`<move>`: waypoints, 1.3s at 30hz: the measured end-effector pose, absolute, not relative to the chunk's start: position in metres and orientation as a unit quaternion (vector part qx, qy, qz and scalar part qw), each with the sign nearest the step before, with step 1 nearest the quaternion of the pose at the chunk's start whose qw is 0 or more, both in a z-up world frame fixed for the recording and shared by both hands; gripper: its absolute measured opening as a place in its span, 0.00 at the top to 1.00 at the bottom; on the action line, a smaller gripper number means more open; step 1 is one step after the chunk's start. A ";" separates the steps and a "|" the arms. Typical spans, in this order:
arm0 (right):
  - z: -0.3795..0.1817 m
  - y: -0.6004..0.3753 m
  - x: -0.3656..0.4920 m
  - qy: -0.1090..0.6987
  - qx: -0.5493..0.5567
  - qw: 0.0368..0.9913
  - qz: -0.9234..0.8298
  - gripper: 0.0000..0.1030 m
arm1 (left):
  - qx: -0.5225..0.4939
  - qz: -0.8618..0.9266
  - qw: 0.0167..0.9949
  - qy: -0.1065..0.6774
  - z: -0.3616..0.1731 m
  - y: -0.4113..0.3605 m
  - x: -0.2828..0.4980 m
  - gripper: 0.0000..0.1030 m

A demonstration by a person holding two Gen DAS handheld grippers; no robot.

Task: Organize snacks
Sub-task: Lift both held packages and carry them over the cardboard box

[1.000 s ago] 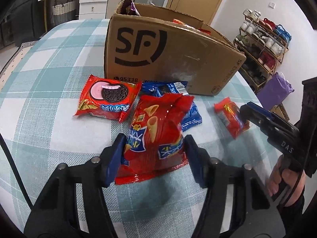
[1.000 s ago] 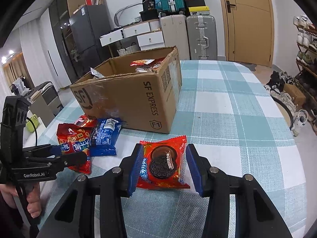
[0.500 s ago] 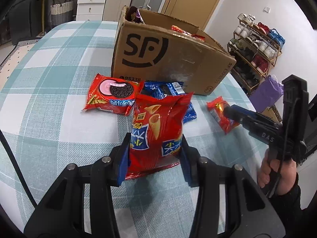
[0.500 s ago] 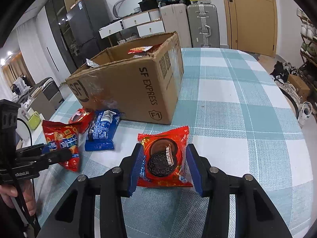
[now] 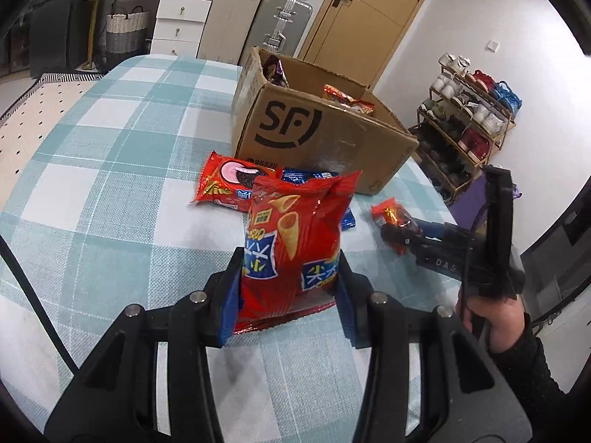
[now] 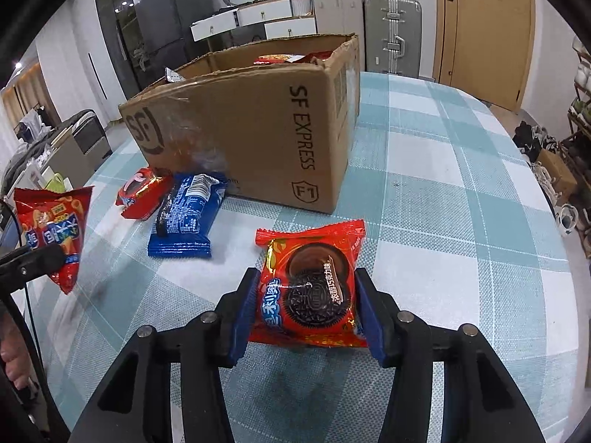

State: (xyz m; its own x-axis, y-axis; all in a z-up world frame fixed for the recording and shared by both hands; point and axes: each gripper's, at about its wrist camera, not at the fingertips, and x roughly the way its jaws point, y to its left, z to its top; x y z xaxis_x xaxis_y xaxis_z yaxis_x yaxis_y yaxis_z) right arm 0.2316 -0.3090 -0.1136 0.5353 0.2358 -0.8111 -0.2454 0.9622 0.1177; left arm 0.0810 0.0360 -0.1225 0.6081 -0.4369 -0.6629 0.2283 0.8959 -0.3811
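My left gripper [image 5: 290,291] is shut on a red bag of cone snacks [image 5: 295,243] and holds it upright above the checked table; the bag also shows in the right wrist view [image 6: 55,229]. My right gripper [image 6: 304,313] is shut on a red chocolate cookie pack [image 6: 312,288], lifted slightly off the table; it also shows in the left wrist view [image 5: 391,221]. An open SF cardboard box [image 5: 317,136] with several snacks inside stands behind, also in the right wrist view [image 6: 251,129]. A red strawberry cookie pack [image 5: 232,184] and a blue cookie pack [image 6: 188,217] lie in front of it.
The table wears a teal and white checked cloth [image 6: 443,192]. A shoe rack [image 5: 469,118] stands off the table's right side. Suitcases [image 6: 391,33] and drawers [image 5: 177,22] stand along the far wall.
Both grippers closed on their packs and lifted them. The red cone bag rose upright off the table, and the chocolate cookie pack is gripped tighter and raised a little.
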 end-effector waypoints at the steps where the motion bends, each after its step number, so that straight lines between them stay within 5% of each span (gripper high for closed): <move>1: -0.113 -0.309 0.231 0.461 -0.004 0.877 0.136 0.54 | -0.131 -0.189 0.888 0.399 -0.121 0.038 0.078 0.60; 13: -0.098 -0.312 0.203 0.448 0.054 0.877 0.165 0.56 | -0.144 -0.185 0.899 0.369 -0.091 0.062 0.047 0.60; 39: 0.114 -0.300 0.178 0.288 0.100 0.907 0.291 0.56 | -0.109 -0.217 0.916 0.320 0.042 0.052 0.063 0.60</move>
